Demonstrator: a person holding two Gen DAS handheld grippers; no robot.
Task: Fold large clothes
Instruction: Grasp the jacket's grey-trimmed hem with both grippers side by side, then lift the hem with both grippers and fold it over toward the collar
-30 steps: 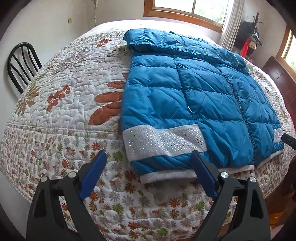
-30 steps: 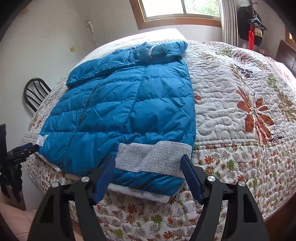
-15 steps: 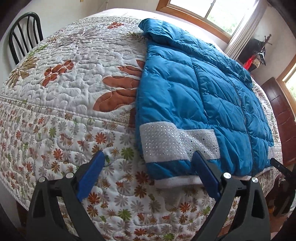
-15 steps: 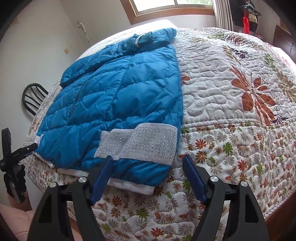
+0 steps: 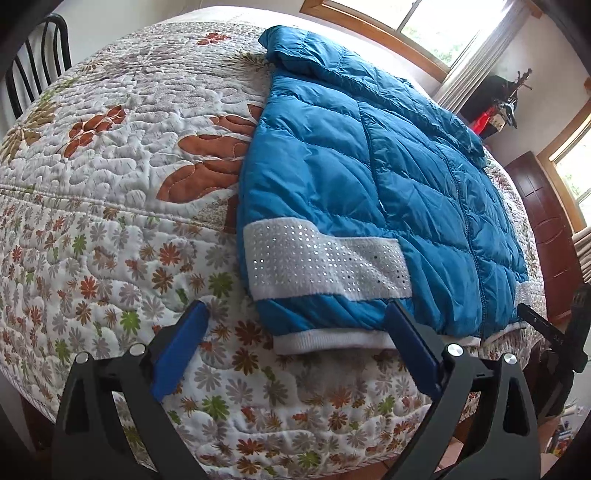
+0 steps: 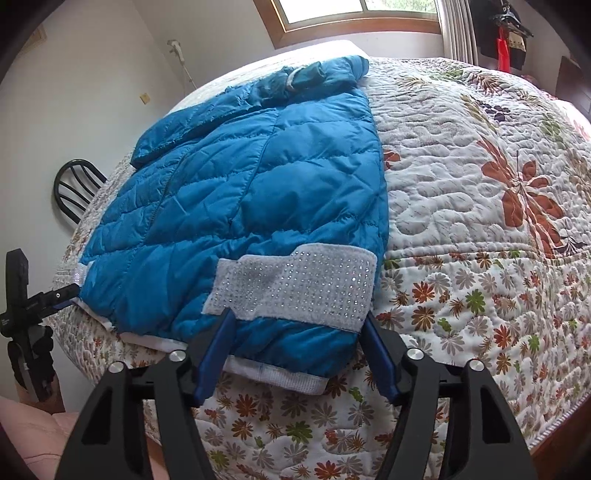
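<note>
Left gripper [image 5: 295,325] and right gripper [image 6: 297,330], jaws apart, at the near hem corners of jacket [image 5: 369,177]; blue, quilted, lying flat on bed [image 5: 110,184] over floral quilt; chair [image 5: 40,62] and window [image 6: 354,14] beyond.

blue jacket [image 6: 255,206] flat on quilt [image 6: 461,229], right gripper [image 6: 297,328] spread at hem

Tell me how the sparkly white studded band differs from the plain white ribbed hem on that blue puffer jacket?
The sparkly white studded band is wide and dotted with shiny studs; the plain white ribbed hem is narrow and bare. The band sits higher on the blue puffer jacket; the hem runs along its bottom edge. Both are white trim.
</note>
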